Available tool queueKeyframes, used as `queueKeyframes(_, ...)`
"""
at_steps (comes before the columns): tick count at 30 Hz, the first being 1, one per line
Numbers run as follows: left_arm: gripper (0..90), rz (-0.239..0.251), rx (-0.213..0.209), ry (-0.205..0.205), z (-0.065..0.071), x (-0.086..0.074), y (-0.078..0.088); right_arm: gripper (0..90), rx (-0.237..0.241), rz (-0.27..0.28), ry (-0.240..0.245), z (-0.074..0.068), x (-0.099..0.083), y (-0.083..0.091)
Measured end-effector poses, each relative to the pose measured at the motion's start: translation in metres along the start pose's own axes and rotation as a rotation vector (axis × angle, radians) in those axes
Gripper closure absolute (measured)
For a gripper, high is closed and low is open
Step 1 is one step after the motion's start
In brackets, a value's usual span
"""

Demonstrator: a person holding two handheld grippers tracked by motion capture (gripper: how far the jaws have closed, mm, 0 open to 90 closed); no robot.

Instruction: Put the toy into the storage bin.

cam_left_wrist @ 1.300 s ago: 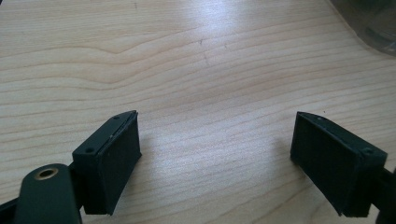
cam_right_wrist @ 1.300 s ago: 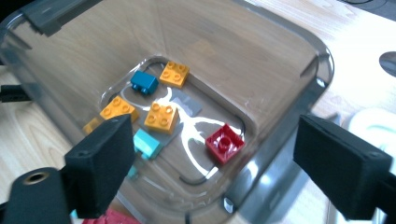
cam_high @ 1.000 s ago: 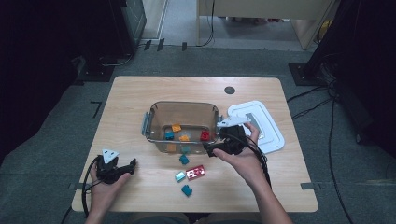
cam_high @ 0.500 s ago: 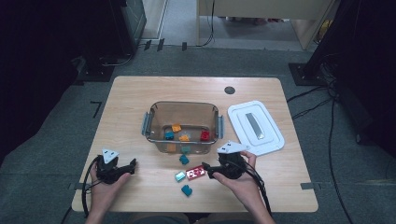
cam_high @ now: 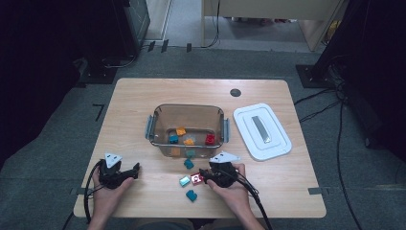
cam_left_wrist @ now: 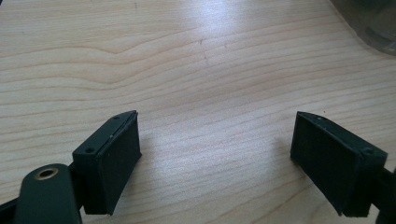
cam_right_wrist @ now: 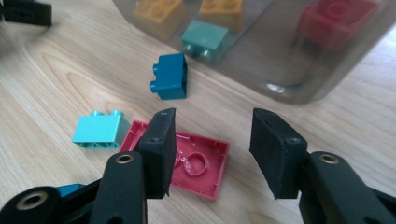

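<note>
- The right gripper [cam_right_wrist: 210, 154] stands over the red brick [cam_right_wrist: 196, 164]; its jaws have just been closing, pads not yet pressing on it.
- The red brick is flat, hollow underside up, its long axis running left-right across the right gripper view, on the wooden table [cam_high: 143, 96] beside a light teal brick [cam_right_wrist: 99, 130].
- A second ago this gripper was up by the clear plastic bin [cam_high: 186, 112].
- The left gripper [cam_high: 125, 173] rests with jaws apart.

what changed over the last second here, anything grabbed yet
The right gripper came back from the clear plastic bin toward the person and down to the red brick on the table. Its jaws have just been closing, one jaw over the brick, but the pads do not press on it yet. The left gripper stayed put and open, and the loose bricks and white lid did not move.
</note>
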State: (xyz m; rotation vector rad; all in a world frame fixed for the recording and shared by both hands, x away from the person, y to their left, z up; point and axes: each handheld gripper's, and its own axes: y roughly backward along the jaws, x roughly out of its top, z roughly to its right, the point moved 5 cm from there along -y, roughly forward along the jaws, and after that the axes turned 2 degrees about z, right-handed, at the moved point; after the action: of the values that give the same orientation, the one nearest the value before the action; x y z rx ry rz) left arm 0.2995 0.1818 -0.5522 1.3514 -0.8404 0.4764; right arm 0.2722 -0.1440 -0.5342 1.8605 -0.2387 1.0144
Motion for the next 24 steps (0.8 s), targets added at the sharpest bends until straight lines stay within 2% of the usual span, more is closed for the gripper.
queueKeyframes(4, 15.7, 0.0, 0.0, 0.0, 0.0, 0.0, 0.0, 59.4, -0.011, -0.005, 0.017, -0.001, -0.003, -0.005)
queueKeyframes(11, 15.7, 0.0, 0.0, 0.0, 0.0, 0.0, 0.0, 59.8, -0.056, -0.009, 0.05, 0.007, -0.006, -0.003)
queueKeyframes(15, 15.7, 0.0, 0.0, 0.0, 0.0, 0.0, 0.0, 59.2, -0.086, -0.013, 0.059, 0.021, -0.008, 0.004)
queueKeyframes(20, 15.7, 0.0, 0.0, 0.0, 0.0, 0.0, 0.0, 57.7, -0.119, -0.025, 0.029, 0.044, -0.014, 0.019)
queueKeyframes(22, 15.7, 0.0, 0.0, 0.0, 0.0, 0.0, 0.0, 55.6, -0.111, -0.015, 0.006, 0.054, -0.016, 0.028)
queueKeyframes(24, 15.7, 0.0, 0.0, 0.0, 0.0, 0.0, 0.0, 51.3, -0.066, 0.011, -0.01, 0.061, -0.015, 0.036)
